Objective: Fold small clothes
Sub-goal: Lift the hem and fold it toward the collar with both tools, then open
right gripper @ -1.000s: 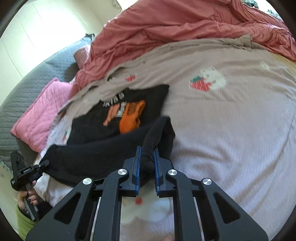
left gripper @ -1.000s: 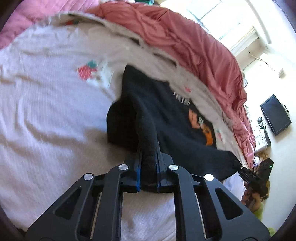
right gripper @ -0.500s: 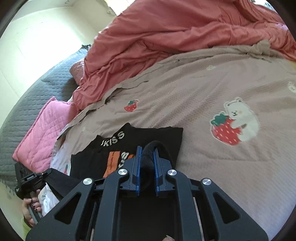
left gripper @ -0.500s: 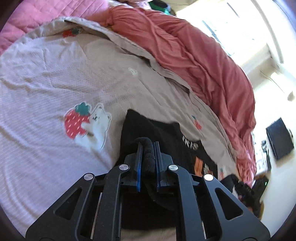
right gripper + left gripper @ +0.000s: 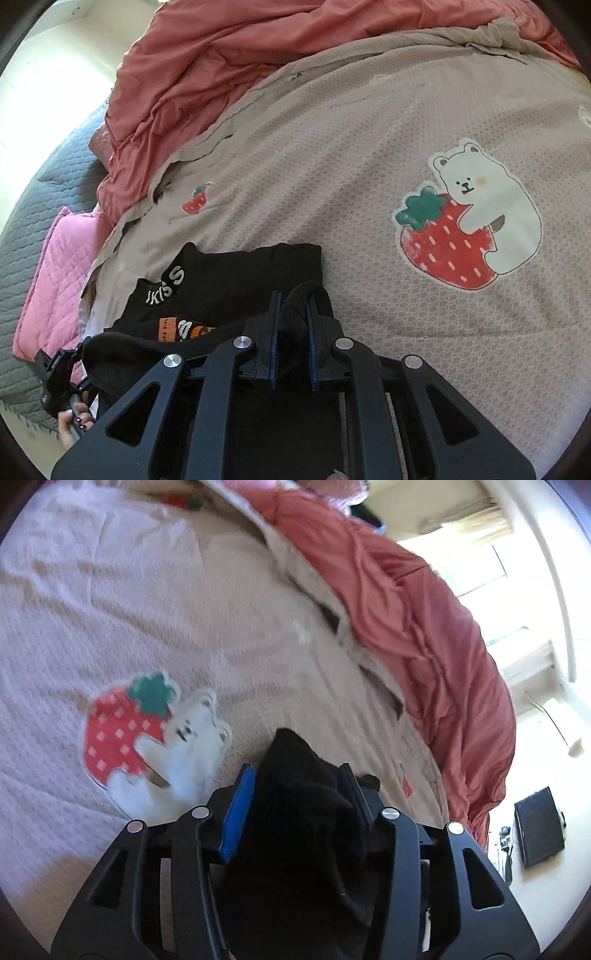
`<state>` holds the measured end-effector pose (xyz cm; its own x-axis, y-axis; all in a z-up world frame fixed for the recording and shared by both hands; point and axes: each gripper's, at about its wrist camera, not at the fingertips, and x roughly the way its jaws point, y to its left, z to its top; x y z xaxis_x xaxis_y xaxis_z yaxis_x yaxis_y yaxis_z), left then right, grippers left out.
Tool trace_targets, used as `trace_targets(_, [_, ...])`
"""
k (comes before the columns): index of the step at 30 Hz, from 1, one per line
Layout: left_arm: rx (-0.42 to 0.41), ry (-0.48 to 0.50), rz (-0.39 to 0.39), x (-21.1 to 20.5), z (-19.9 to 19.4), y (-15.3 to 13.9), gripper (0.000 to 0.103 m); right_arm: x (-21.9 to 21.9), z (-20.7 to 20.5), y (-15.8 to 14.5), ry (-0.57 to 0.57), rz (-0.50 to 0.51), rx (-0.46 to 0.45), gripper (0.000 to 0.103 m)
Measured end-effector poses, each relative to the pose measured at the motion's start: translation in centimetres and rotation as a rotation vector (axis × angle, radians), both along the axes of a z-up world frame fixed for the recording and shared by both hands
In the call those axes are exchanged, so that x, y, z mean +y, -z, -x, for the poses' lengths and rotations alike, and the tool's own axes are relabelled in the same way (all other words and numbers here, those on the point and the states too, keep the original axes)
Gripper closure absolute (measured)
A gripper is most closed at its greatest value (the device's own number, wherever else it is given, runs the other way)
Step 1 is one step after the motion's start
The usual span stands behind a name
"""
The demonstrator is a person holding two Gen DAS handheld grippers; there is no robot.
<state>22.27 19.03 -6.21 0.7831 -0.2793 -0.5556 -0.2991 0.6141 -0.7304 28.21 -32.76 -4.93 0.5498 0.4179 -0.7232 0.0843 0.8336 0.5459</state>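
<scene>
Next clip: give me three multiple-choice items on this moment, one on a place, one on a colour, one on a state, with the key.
1. Where does the black garment lie?
A. on the beige cover with the strawberry bear print
B. on the pink pillow
C. on the floor

2. What colour is the bunched blanket beyond the cover?
A. green
B. salmon red
C. white

3. How does the right gripper stand?
A. wide open, nothing between its fingers
B. out of view
C. shut on a fold of the garment

Key: 1 A, the print is beside the garment; 2 B, both views show it; 3 C, black cloth is pinched between its fingers.
</scene>
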Motion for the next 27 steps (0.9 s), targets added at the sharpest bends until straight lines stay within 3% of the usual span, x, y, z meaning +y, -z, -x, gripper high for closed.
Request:
trace_targets(2, [-0.028,0.006,-0.011,0.8,0.9,-0.5,0.059,-0.3,0.4,-0.9,0.031,0.000,-0.032,0.070])
trace_targets(3, [-0.029,0.002,-0.023,1.1,1.2,-0.9,0.057,-0.6,1.1,-1.9,0.064,0.030,-0.073,0.044])
trace_targets(4, [-0.033,-0.004,-0.034,1.4,1.7,-1.7,0.057,-0.8,1.8,-2.7,0.081,0.040,-0.113,0.042])
trace_targets(9, [-0.048,0.041,-0.155,0.8,3.1,-5.0,0.044,1.0,5.7,-5.2,0.016,0.135,-0.229,0.042])
trace_targets(13, [-0.060,0.224,-0.270,-2.4,2.5,-6.8,0.039,6.1,8.3,-5.0,-0.203,0.279,-0.265,0.041])
trace_targets(19, [0.001,0.523,-0.338,-8.0,1.6,-4.8,0.034,13.4,7.8,-3.0,-0.427,0.395,-0.219,0.041])
trace_targets(22, [-0.003,0.520,-0.301,-8.4,1.3,-3.8,0.031,15.9,6.2,-2.1,-0.488,0.434,-0.194,0.041])
trace_targets(27, [0.010,0.431,-0.239,-6.7,0.8,-1.6,0.025,17.9,1.9,-1.6,-0.469,0.471,-0.192,0.040])
